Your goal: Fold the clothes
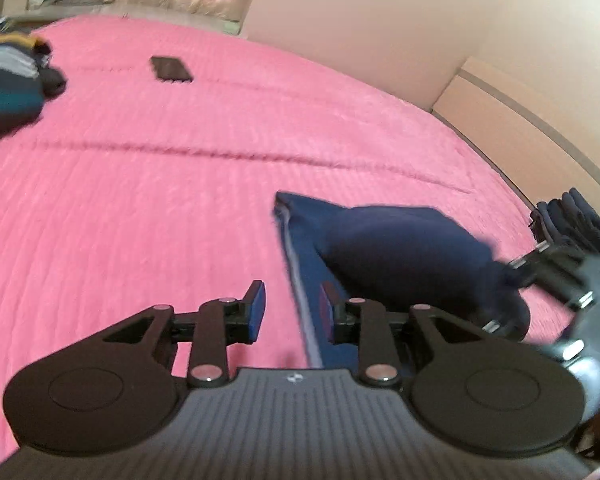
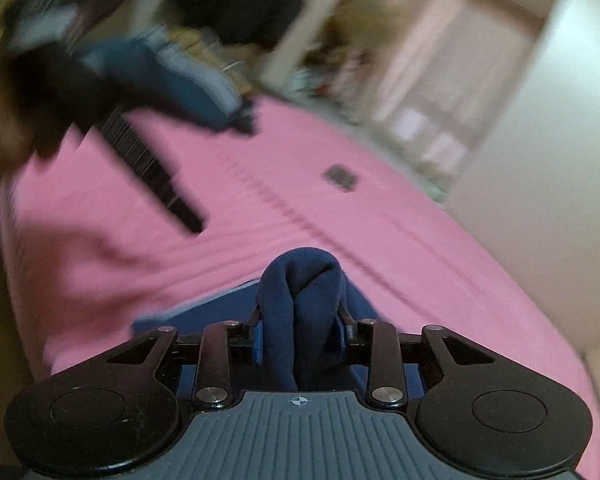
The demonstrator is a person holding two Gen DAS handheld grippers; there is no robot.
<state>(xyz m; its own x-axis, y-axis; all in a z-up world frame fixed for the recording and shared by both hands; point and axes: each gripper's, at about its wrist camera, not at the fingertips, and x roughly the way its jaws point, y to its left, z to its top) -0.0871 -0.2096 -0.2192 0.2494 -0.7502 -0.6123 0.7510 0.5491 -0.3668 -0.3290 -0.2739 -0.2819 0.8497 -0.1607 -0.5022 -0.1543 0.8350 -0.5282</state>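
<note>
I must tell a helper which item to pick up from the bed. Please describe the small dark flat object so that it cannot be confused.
Look at the pink bedspread. Far up it, toward the curtained window, lies a small dark flat rectangle, alone. Unlike the striped clothes pile beside it, it is hard-edged and thin.

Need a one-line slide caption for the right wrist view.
Right gripper clamps bunched navy-blue fabric garment above the pink quilted bedspread.
</note>
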